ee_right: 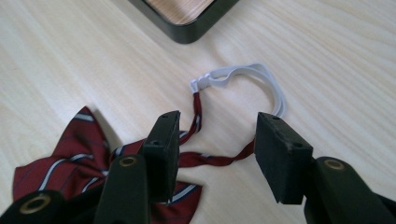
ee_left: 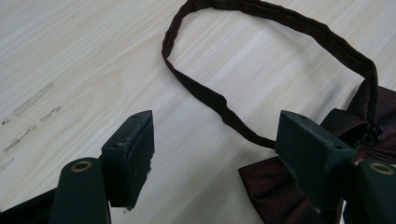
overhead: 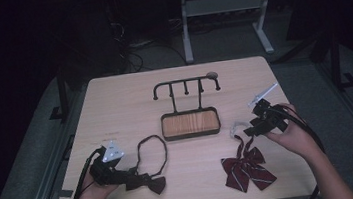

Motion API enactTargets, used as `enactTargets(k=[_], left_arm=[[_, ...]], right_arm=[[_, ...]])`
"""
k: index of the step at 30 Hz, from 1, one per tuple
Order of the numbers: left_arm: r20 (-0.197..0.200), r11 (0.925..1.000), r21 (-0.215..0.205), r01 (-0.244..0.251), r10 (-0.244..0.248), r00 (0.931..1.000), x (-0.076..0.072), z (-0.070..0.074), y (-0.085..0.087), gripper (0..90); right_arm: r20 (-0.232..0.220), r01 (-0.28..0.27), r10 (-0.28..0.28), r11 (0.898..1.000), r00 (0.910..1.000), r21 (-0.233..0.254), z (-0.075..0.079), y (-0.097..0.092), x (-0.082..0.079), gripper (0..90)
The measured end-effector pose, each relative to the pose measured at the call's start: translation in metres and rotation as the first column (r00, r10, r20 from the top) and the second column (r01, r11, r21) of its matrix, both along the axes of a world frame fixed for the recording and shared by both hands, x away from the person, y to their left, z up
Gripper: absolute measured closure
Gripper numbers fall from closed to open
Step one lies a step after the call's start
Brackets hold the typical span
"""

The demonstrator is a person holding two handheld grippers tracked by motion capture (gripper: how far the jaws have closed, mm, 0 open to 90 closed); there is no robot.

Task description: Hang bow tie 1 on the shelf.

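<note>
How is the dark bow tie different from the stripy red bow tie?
The dark bow tie is plain, while the striped bow tie has pale stripes on red. The dark bow tie's neck band is one dark fabric loop; the striped bow tie's band ends in a white strap with a clip. The dark bow tie lies by the left gripper, the striped bow tie by the right gripper. Both lie flat on the table, and neither is gripped.

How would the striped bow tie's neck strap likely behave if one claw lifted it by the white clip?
The striped bow tie would probably dangle limply: its strap lies twisted and curved on the table. It looks light, being thin fabric. The white clip seems smooth plastic, so may slip.
</note>
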State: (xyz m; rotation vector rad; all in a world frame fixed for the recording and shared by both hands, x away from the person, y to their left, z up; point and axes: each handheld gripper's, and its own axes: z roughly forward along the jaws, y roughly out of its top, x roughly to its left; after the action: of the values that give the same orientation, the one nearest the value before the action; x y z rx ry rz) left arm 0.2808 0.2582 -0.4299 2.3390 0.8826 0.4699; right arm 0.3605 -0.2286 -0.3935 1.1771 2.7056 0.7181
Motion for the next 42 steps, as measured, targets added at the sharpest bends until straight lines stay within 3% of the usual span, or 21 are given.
enactTargets(k=[12, 26, 42], left_arm=[[-0.005, 1.0, -0.001, 0.004, -0.004, 1.0, 0.0, -0.001, -0.001, 28.6], [-0.007, 1.0, -0.003, 0.003, -0.003, 1.0, 0.0, -0.001, 0.0, 28.6], [0.009, 1.0, -0.007, 0.004, -0.004, 1.0, -0.001, 0.002, -0.001, 28.5]], right_arm=[[-0.066, 0.049, -0.052, 0.998, 0.9965, -0.047, -0.015, 0.0, 0.026, 51.8], [-0.138, 0.088, -0.103, 0.99, 0.9851, -0.109, -0.034, -0.001, 0.041, 55.3], [-0.142, 0.088, -0.117, 0.977, 0.983, -0.194, -0.044, 0.007, 0.045, 64.8]])
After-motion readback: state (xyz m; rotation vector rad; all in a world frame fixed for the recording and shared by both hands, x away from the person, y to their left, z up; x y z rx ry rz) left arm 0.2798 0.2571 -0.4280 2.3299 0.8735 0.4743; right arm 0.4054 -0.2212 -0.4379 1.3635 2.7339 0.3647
